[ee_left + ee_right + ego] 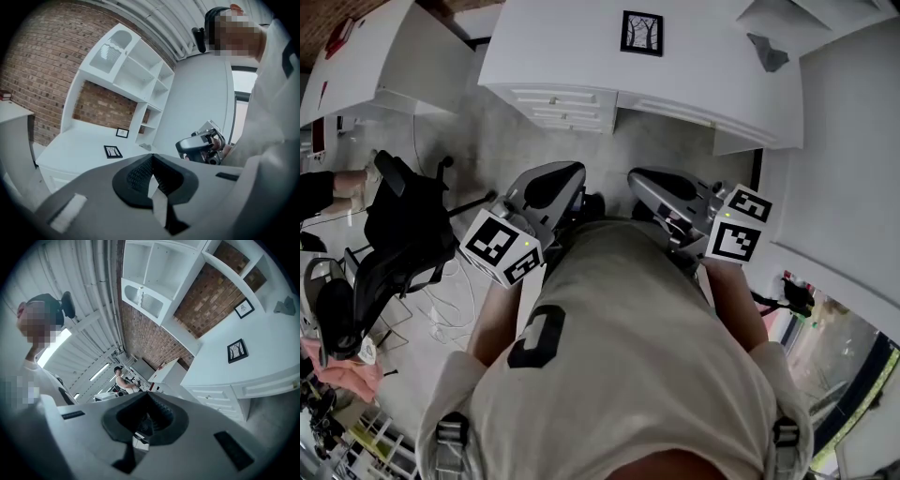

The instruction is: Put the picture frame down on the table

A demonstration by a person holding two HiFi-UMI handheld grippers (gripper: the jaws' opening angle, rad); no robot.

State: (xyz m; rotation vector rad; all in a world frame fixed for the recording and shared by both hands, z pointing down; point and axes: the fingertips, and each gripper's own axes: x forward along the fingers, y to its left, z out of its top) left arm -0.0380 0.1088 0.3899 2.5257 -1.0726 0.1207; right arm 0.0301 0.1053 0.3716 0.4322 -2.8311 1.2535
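A black picture frame point(641, 33) lies flat on the white table point(562, 47), well ahead of both grippers. It also shows in the left gripper view point(112, 151) and in the right gripper view point(237, 350). My left gripper point(567, 171) and right gripper point(642, 176) are held close to the person's body, side by side, over the floor short of the table. The jaws of the left gripper point(152, 156) meet with nothing between them. The right gripper point(147, 393) is likewise shut and empty.
A second small frame point(122, 132) stands upright at the back of the table by the white shelf unit point(126, 70). A grey crumpled object point(767, 52) lies at the table's right. Drawers point(562, 105) hang under the table. A black office chair point(403, 225) stands at left.
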